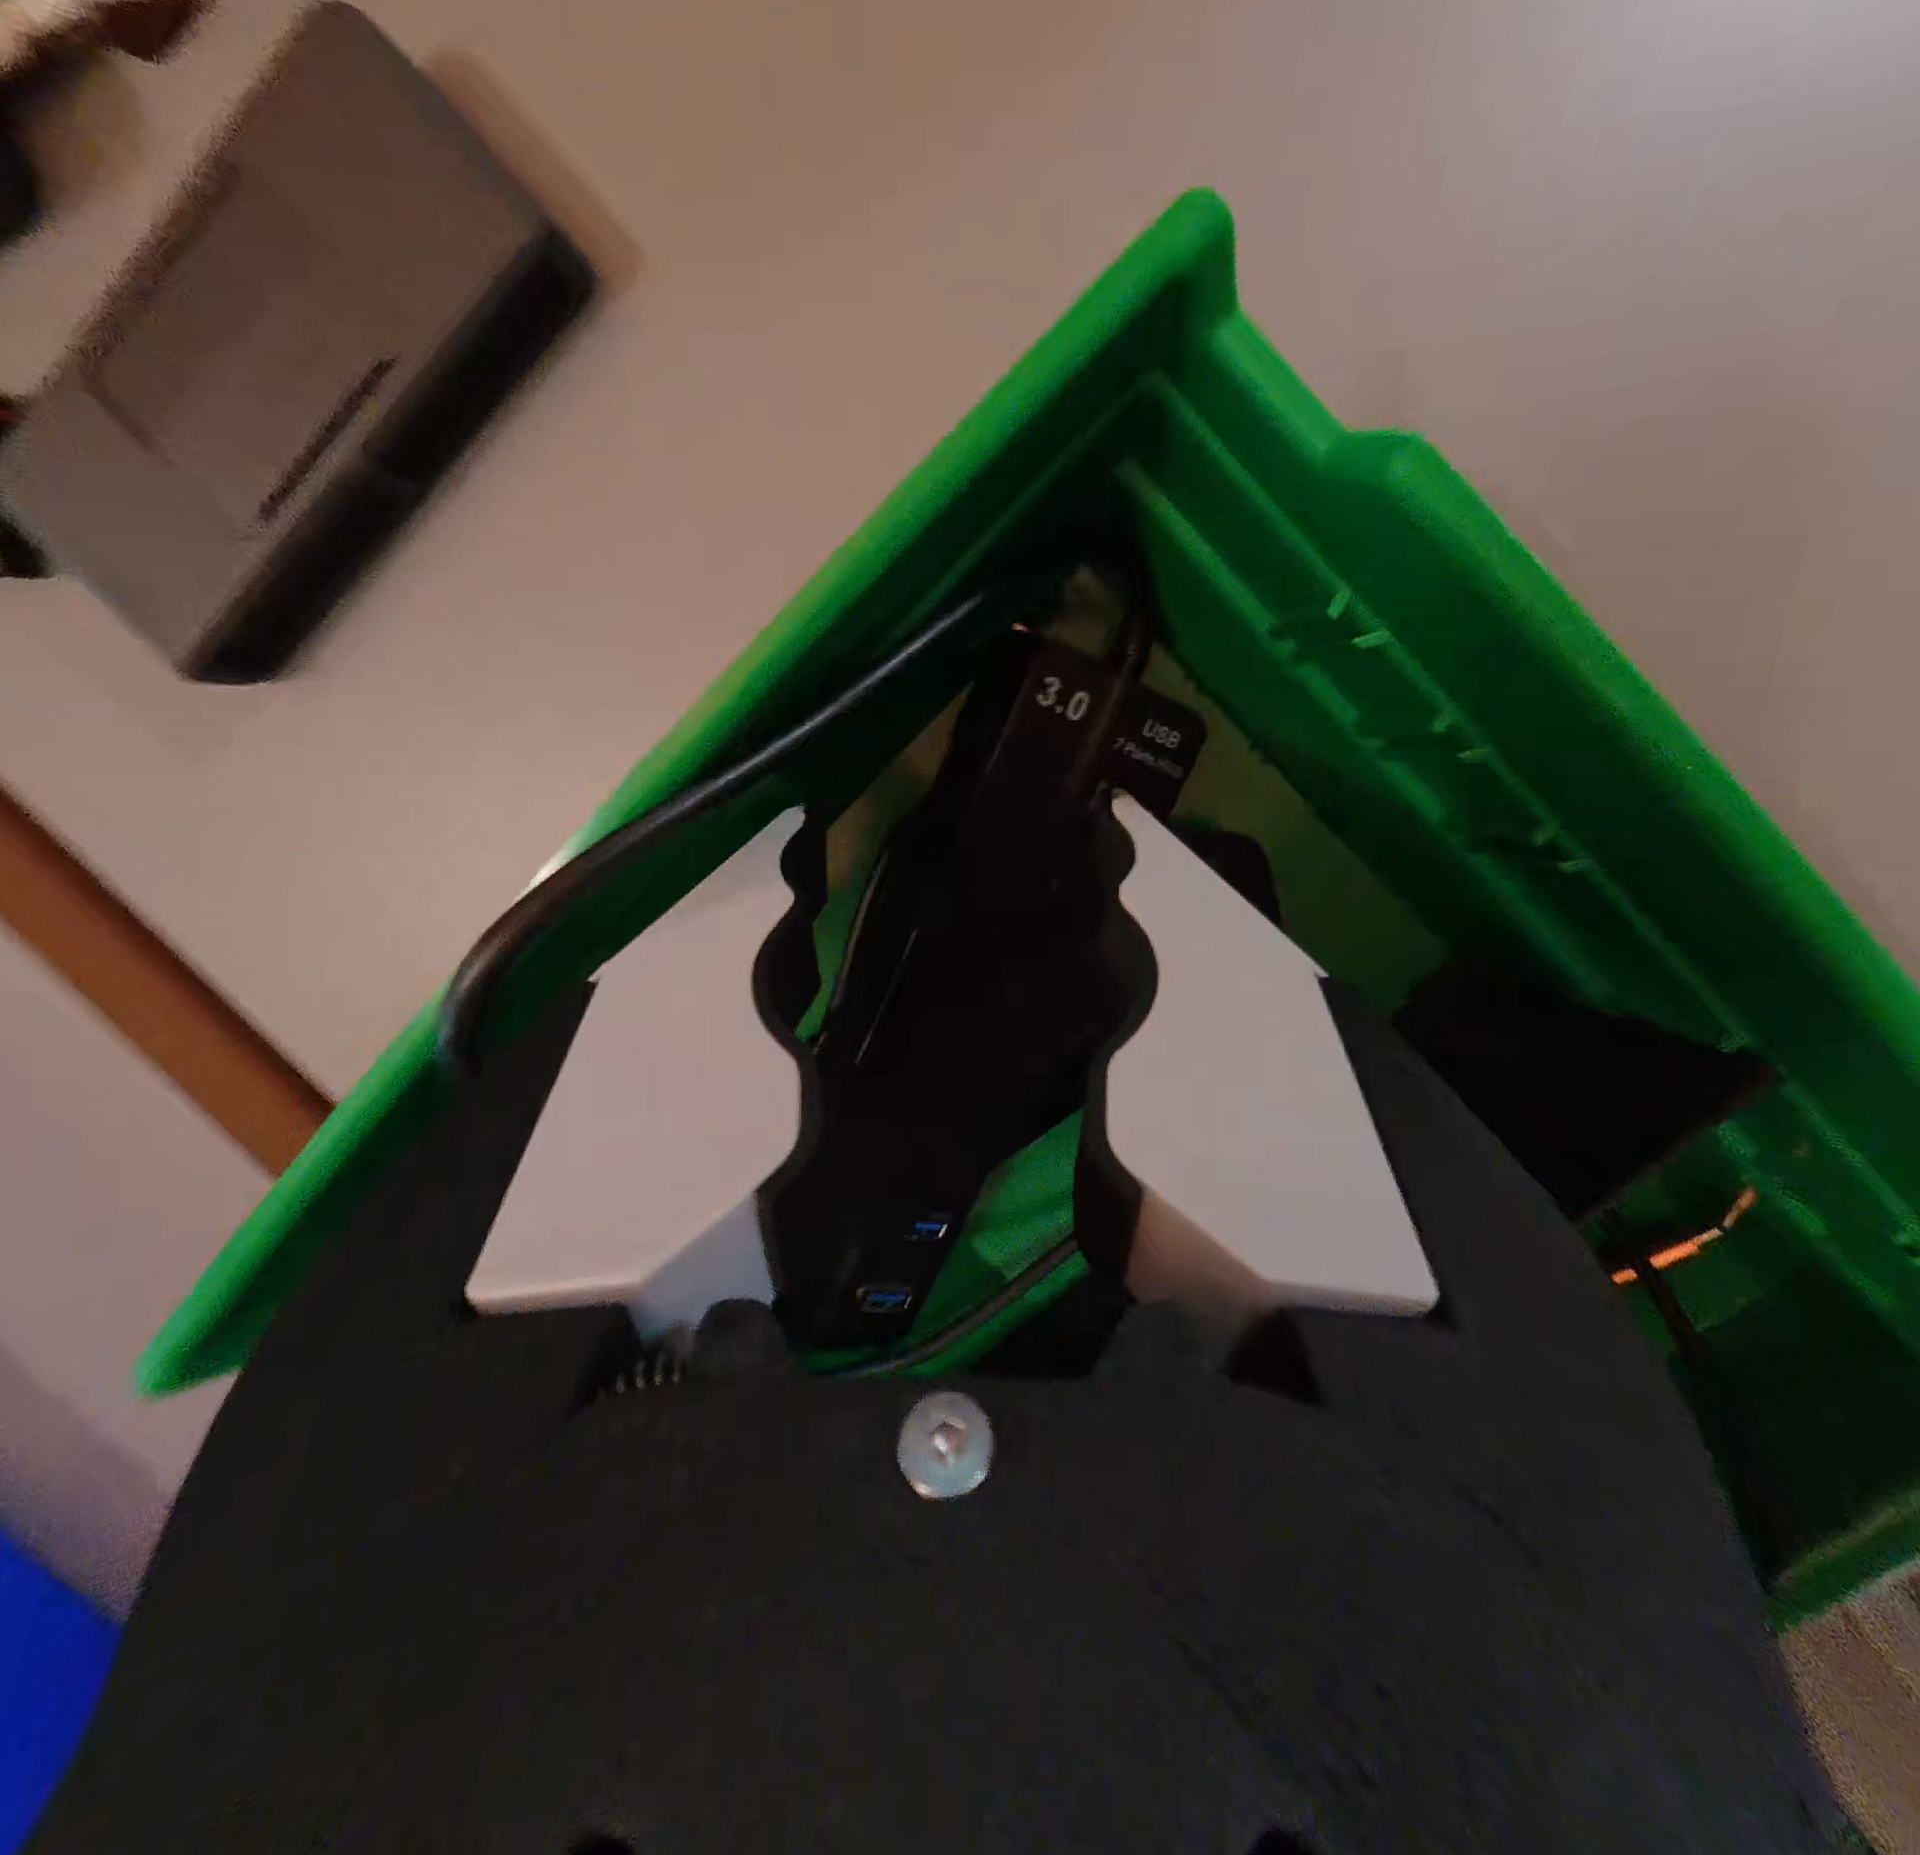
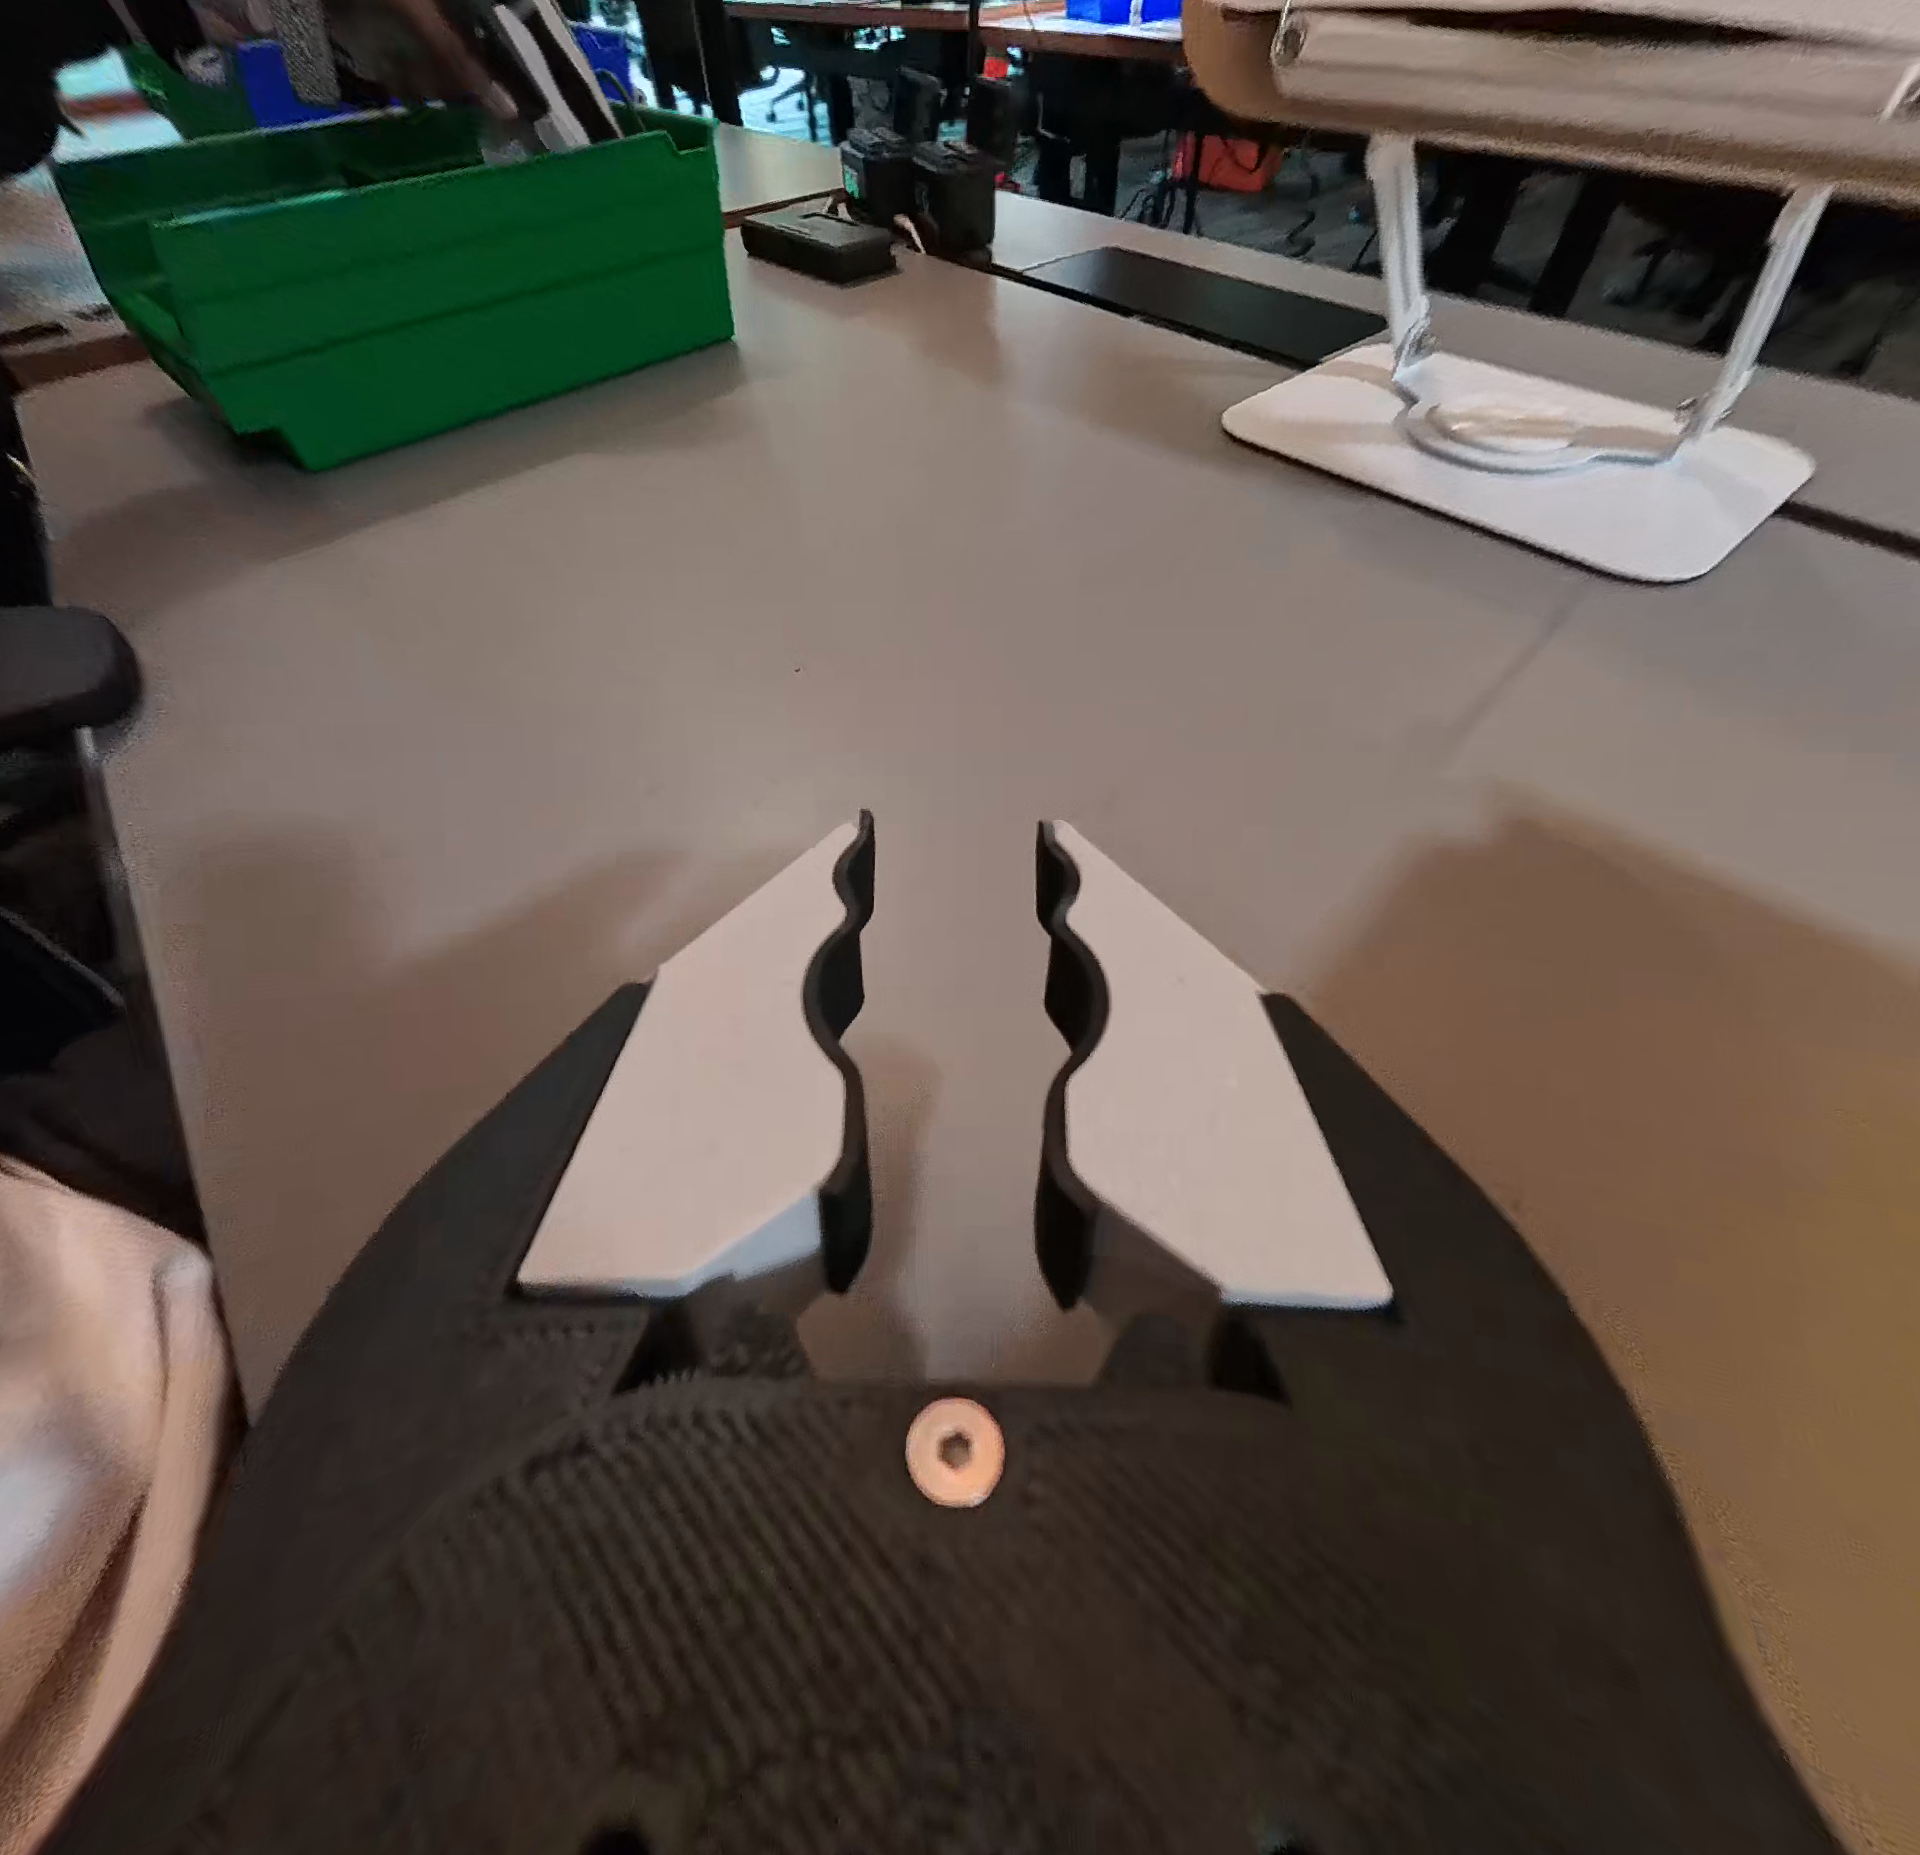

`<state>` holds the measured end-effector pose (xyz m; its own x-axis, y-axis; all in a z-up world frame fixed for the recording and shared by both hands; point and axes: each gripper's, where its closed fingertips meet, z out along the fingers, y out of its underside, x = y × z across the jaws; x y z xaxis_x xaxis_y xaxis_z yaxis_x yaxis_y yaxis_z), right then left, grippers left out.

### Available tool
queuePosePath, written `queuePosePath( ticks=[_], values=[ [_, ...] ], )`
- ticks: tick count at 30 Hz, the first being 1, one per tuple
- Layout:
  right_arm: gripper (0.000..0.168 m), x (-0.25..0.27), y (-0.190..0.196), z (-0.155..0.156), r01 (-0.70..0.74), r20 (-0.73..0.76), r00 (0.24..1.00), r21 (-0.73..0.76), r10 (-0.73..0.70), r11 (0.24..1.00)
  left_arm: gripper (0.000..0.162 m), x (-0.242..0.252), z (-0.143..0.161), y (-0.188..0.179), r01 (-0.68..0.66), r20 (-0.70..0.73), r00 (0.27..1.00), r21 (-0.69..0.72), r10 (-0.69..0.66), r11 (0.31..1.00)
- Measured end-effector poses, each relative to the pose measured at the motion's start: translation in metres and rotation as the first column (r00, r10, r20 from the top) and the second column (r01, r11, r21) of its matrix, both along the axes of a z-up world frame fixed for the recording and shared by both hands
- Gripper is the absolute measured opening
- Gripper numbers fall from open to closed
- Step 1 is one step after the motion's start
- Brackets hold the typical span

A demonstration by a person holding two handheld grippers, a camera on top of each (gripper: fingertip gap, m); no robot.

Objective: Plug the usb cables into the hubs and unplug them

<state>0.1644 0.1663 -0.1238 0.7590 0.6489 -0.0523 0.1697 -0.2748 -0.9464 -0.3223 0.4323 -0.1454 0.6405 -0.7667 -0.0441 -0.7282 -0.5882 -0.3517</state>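
Trouble may come: the left gripper (image 1: 951,849) squeezes the black hub (image 1: 997,932), whose cable (image 1: 665,808) could snag the green bin (image 1: 1351,600); the right gripper (image 2: 956,839) waits open, empty.

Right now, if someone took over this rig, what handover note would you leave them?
Left gripper: shut on the black USB hub, over the green bin; a thin black cable trails over the bin's rim.
Right gripper: open, empty, over bare grey table, apart from the bin.
Done: hub grasped.
Left: bring hub and cables out, plug them in, then unplug. No plug is visibly in the two blue ports that show.
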Motion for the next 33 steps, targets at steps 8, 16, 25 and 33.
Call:
queuePosePath(
  ticks=[8,16,25,33],
  values=[
    [0.026,0.0,0.027,0.004,-0.023,-0.073,0.997,-0.031,0.021,0.999,0.071,0.0,-0.041,-0.019,0.044,-0.096,0.993,-0.259,-0.071,0.965],
    [0.025,-0.001,0.027,0.009,-0.06,-0.122,0.991,-0.028,0.056,0.998,0.058,-0.003,-0.003,-0.013,0.12,-0.169,0.976,-0.108,-0.138,0.987],
    [0.018,-0.02,0.007,0.018,-0.181,-0.128,0.974,0.049,0.186,0.982,0.025,-0.008,0.117,-0.014,0.04,-0.006,0.999,0.379,-0.041,0.924],
    [0.016,-0.037,-0.014,0.027,-0.256,-0.146,0.953,0.082,0.266,0.963,0.025,-0.016,0.23,-0.031,-0.143,0.133,0.989,0.704,0.069,0.695]
  ],
)
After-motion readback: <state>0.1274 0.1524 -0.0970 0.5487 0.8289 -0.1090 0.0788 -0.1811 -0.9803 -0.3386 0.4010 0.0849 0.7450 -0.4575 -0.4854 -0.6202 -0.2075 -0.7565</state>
